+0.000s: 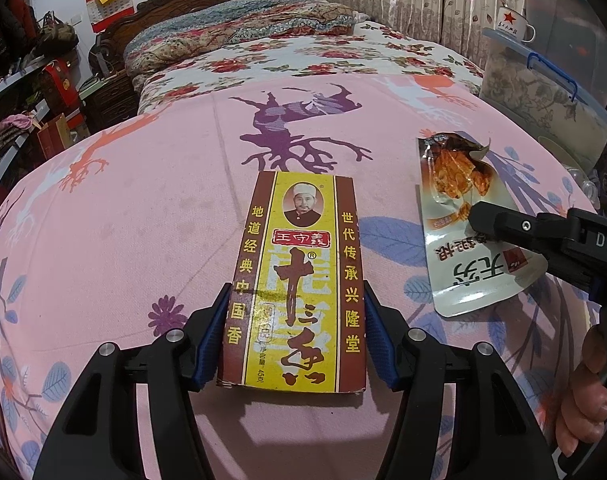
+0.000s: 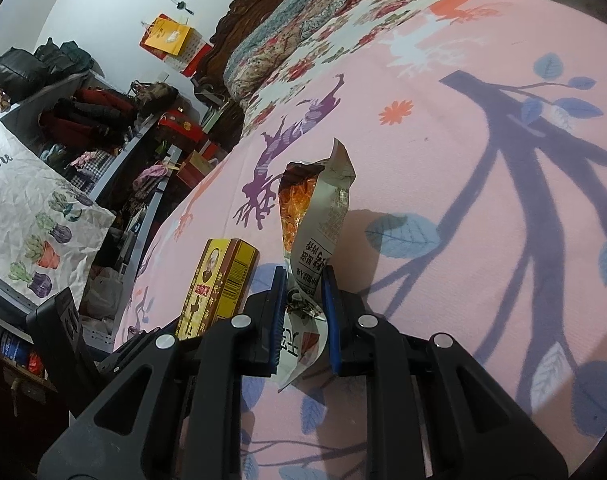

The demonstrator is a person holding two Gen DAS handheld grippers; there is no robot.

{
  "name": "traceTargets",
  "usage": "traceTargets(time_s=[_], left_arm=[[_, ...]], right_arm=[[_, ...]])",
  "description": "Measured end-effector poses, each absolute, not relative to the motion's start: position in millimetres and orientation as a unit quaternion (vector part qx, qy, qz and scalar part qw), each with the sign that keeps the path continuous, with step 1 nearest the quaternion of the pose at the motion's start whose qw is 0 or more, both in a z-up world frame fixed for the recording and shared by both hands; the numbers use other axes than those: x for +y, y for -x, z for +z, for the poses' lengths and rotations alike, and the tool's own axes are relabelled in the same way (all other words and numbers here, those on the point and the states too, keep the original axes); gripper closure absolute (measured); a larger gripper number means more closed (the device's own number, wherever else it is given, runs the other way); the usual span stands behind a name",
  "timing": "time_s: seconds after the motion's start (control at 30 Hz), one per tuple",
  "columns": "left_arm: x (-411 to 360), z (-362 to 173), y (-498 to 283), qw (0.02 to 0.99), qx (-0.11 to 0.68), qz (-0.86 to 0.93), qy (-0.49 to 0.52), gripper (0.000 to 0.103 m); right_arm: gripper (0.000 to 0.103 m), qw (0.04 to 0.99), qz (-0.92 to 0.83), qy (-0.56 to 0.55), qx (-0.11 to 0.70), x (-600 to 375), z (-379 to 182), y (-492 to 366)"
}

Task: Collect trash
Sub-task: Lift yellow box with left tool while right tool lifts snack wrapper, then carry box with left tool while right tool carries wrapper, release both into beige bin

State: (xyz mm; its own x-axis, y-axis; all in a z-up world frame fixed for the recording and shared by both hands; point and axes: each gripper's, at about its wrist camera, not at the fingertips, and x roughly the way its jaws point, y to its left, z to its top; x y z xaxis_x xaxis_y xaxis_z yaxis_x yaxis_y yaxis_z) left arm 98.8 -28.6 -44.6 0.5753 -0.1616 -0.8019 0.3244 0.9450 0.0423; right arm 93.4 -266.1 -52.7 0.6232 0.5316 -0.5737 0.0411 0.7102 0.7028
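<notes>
A yellow and brown spice box lies flat on the pink bedspread. My left gripper is shut on the box, its blue pads against both long sides. A torn silver snack wrapper lies to the box's right. My right gripper is shut on the snack wrapper, which stands up crumpled between the pads. The right gripper also shows in the left wrist view, on the wrapper. The box shows in the right wrist view, left of the wrapper.
A folded floral quilt and wooden headboard lie at the far end of the bed. A clear storage bin with a mug stands at the right. Cluttered shelves and a printed paper bag are at the left.
</notes>
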Motion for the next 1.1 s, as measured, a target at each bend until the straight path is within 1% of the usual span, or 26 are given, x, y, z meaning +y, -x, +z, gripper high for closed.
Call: traceTargets(time_s=[0.43,1.1], left_arm=[[-69.7,-41.7,-83.0,0.875,0.432,-0.178,-0.124,0.046],[-144.3,-47.5,-94.3,0.855,0.437,-0.234,-0.152,0.046]], right_arm=[[0.083,0.833,0.116,-0.37,0.395,-295.4,-51.5,-70.6],[0.083,0.839,0.014,-0.401,0.368,-384.1,-54.5,-43.0]])
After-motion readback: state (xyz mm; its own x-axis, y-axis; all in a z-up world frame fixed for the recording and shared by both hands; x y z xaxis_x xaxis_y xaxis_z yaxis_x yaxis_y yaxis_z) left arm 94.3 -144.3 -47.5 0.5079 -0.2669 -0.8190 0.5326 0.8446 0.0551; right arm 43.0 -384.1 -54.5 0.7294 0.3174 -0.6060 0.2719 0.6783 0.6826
